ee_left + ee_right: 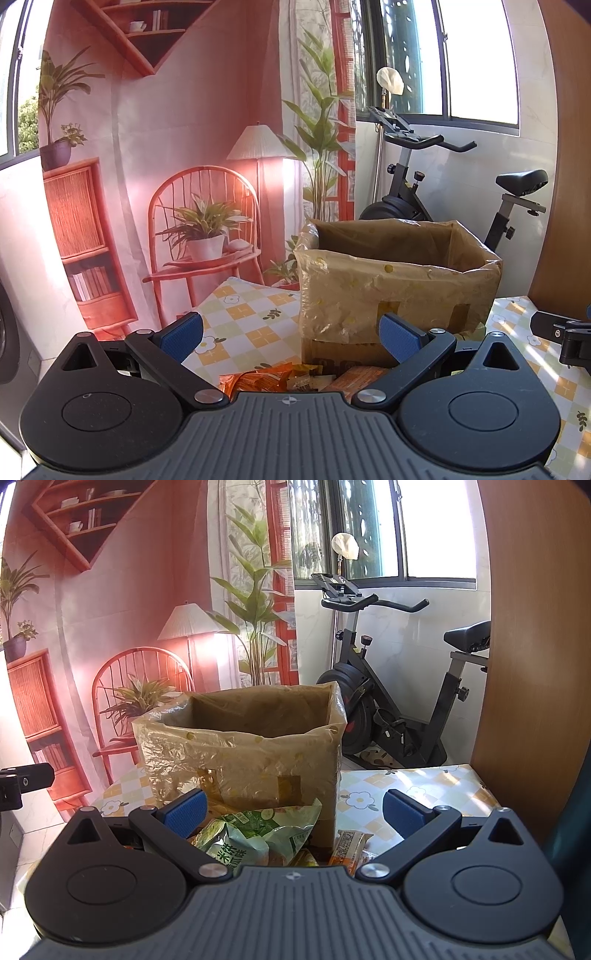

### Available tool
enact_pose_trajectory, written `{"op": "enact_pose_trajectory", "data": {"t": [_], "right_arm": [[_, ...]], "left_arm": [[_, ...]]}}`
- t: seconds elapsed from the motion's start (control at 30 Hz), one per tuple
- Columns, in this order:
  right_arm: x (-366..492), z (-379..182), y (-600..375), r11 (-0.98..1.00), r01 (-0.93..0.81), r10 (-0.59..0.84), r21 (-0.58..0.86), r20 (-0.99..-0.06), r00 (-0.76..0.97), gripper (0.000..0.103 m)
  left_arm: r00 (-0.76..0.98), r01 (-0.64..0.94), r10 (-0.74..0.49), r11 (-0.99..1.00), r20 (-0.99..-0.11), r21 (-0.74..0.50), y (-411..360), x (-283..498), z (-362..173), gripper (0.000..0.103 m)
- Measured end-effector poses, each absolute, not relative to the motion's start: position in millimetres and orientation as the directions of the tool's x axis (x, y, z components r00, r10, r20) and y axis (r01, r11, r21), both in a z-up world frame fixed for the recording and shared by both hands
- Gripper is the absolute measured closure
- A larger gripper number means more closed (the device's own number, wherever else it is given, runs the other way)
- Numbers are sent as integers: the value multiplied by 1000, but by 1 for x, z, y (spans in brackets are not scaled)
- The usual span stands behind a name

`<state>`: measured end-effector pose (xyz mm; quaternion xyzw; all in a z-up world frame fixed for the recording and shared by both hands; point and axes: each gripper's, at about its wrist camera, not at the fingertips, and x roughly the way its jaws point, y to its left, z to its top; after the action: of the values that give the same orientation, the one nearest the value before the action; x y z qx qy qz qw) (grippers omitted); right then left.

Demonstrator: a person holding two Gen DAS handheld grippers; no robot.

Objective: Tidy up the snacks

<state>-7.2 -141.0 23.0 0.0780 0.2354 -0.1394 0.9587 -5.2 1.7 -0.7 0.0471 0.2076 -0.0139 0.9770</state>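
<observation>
A cardboard box (391, 291) lined with crinkled clear plastic stands open-topped on the checked tablecloth (243, 317); it is also seen as the box (243, 760) in the right wrist view. Orange snack packets (258, 380) lie in front of it, below my left gripper (291, 336), which is open with nothing between its blue pads. My right gripper (295, 812) is open too, hovering over a green snack bag (258, 834) and an orange wrapped bar (349, 845) at the box's near side. The box's inside is hidden.
A printed room backdrop (166, 147) hangs behind the table. An exercise bike (399, 686) stands by the window beyond the table's far edge. A wooden panel (532, 664) rises at the right. The other gripper's tip (561, 332) shows at the right edge.
</observation>
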Motion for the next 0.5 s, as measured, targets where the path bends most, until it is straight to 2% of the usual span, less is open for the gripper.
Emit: {"op": "enact_pose_trajectory", "data": {"t": [0.5], "right_arm": [[-2, 12, -142, 953, 290, -213, 90, -484, 849, 0]], "left_arm": [[900, 67, -30, 995, -435, 69, 20, 9, -9, 1]]}}
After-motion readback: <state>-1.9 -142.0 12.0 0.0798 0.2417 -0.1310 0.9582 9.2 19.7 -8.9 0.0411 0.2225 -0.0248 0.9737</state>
